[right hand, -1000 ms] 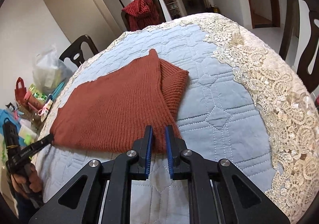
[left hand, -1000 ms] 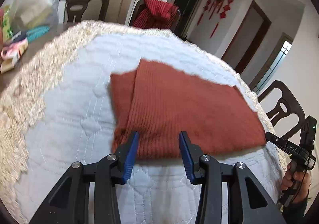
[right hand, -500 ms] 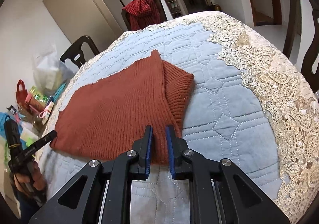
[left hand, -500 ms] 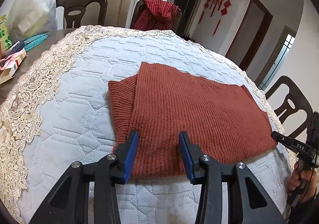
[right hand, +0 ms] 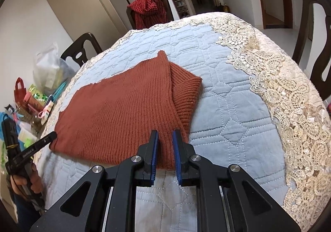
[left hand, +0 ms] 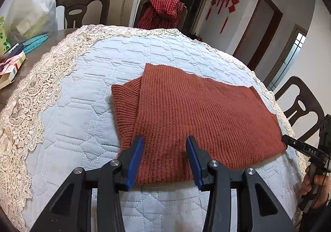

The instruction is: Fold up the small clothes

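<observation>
A rust-red knit sweater [left hand: 198, 112] lies folded flat on the quilted blue table cover [left hand: 86, 112], its ribbed collar sticking out at one end. It also shows in the right wrist view [right hand: 124, 112]. My left gripper [left hand: 165, 155] is open, its blue pads straddling the sweater's near edge at the collar end. My right gripper [right hand: 165, 149] stands with a narrow gap between its pads over the sweater's near edge beside the collar [right hand: 184, 95]; whether it pinches the knit I cannot tell. Each gripper shows small at the edge of the other's view.
A lace border [right hand: 289, 91] rims the cover. Dark wooden chairs [left hand: 300, 106] stand around the table; one holds a red checked garment [left hand: 161, 13]. Bags and small packages [right hand: 35, 95] crowd the table's end by the left gripper.
Both grippers have moved forward over the sweater's near edge. The right gripper's pads have opened slightly. The sweater lies where it was.
</observation>
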Motion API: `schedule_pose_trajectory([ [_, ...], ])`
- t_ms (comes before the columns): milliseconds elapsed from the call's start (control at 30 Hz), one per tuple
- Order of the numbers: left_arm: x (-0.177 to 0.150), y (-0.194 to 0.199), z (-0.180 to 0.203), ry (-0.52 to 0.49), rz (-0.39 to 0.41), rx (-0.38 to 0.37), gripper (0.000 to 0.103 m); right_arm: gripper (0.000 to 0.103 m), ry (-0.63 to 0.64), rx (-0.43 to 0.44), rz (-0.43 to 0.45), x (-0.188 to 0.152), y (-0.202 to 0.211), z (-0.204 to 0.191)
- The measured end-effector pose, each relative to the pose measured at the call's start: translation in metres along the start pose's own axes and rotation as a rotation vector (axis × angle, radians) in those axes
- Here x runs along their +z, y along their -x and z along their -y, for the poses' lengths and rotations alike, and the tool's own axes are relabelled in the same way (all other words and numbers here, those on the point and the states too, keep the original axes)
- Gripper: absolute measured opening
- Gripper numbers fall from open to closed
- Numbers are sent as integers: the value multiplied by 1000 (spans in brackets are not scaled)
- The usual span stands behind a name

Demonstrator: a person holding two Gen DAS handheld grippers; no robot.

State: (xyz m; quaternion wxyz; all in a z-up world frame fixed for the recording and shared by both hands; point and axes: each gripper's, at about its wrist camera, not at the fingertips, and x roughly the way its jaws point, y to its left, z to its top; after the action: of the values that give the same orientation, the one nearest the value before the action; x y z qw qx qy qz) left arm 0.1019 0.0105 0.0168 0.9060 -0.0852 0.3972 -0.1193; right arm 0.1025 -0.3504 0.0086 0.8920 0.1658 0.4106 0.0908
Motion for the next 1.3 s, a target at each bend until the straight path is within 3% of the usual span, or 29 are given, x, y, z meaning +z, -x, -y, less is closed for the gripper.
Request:
schedule_pose_trajectory([
  [300, 0, 15, 5, 11, 30, -17, 46, 21, 7, 24, 30, -4, 16, -8],
  [467, 16, 5, 16, -36, 47, -51, 49, 21, 38, 31, 40, 6, 10, -19],
  [533, 19, -10, 13, -13, 11, -23, 49, 21, 37, 36, 45, 11, 2, -22],
  [600, 17, -25, 6, 18, -37, -26, 49, 21, 13, -15, 22, 11, -7, -18],
  [833, 12, -13, 3, 37, -13, -46, 49, 21, -31, 15, 17, 7, -7, -1],
  [967, -4, 13, -2, 80, -6, -100, 50, 22, -24, 39, 16, -2, 11, -5],
  [1167, -37, 19, -20, 192, -62, -122, 50, 41, -99, 100, -28, -25, 19, 8],
  [1300, -38, 18, -28, 249, -39, -144, 51, 42, -138, 130, -29, -35, 15, 13],
])
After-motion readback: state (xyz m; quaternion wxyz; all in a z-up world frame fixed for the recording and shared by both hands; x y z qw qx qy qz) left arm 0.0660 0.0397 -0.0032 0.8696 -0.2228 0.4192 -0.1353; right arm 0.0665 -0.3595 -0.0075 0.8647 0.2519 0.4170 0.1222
